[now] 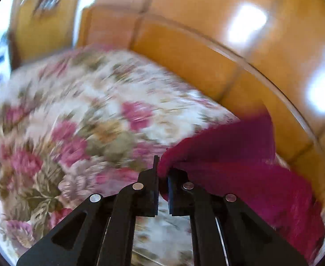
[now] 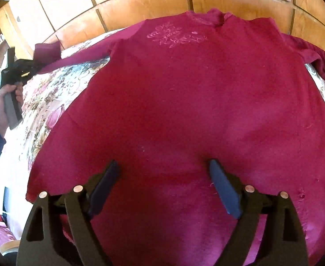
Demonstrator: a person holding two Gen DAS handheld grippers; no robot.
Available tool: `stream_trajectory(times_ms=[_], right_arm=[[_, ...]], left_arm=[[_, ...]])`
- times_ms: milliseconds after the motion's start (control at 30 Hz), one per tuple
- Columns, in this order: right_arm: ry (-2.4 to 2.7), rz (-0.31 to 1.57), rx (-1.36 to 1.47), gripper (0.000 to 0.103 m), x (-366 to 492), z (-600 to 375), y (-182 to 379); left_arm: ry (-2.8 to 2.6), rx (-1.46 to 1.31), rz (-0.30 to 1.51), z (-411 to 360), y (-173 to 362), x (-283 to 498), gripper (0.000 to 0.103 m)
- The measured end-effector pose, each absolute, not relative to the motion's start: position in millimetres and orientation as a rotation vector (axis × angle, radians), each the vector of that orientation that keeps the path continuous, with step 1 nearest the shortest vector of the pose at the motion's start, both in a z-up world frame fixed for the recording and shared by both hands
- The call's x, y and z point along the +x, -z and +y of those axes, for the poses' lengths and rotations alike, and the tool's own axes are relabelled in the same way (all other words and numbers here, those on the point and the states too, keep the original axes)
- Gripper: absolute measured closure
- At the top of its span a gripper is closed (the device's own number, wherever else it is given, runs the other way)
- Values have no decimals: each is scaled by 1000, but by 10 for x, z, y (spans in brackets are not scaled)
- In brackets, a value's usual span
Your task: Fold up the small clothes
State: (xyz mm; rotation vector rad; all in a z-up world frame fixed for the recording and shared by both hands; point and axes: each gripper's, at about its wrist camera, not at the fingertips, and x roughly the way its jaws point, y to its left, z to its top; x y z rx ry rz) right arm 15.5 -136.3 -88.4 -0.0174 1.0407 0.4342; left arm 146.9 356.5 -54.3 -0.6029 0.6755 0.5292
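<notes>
Magenta sweater [image 2: 184,110] lies flat on the floral bedspread [image 2: 45,102], neckline toward the wooden headboard [image 2: 140,6], hem nearest the right gripper [image 2: 164,168], whose jaws stand apart above it. Left gripper [image 1: 162,177] is clamped on the sleeve cuff [image 1: 175,155], beside the headboard.

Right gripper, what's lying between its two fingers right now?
Only the maroon shirt: in the right wrist view the right gripper hangs open over its lower body, bare cloth between the fingers, nothing else there.

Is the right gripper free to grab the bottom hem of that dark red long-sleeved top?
Probably yes: the right gripper hangs open over the red top near its hem, nothing between.
</notes>
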Motion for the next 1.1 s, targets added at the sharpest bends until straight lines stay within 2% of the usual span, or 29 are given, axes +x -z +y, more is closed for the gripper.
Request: stream_trajectory(times_ms=[100,167,233,333,400,600,733,800,833,867,1100], right_arm=[[-432,1038,-22,16,144,-1370,888],[-427,1033,-21,16,130,-1373,888],[-423,1030,-23,16,122,-1375,887],[-424,1022,-24,15,116,-1370,889],[-425,1016,-26,15,103,-1367,880],[-420,1004,-44,10,86,-1322,889],[-442,1031,13,14,133,-1417,750],[-396,1004,39,15,137,-1622,627],[-369,989,44,15,128,-1723,582],[-333,976,51,15,120,-1870,534],[10,995,150,15,-25,-3115,594]], left_arm=[[-547,-716,701,3790,782,1401,98],[-524,-882,731,3927,1026,1328,94],[-506,-951,689,3963,1041,1204,89],[-596,-903,677,3943,910,1052,77],[-647,-916,642,4036,834,868,77],[-758,-796,691,4027,663,552,77],[-514,-691,718,3388,506,592,77],[-275,-652,769,2910,486,644,63],[-171,-646,781,2675,504,655,50],[-40,-645,798,2402,519,627,44],[300,-509,1006,1271,827,328,43]])
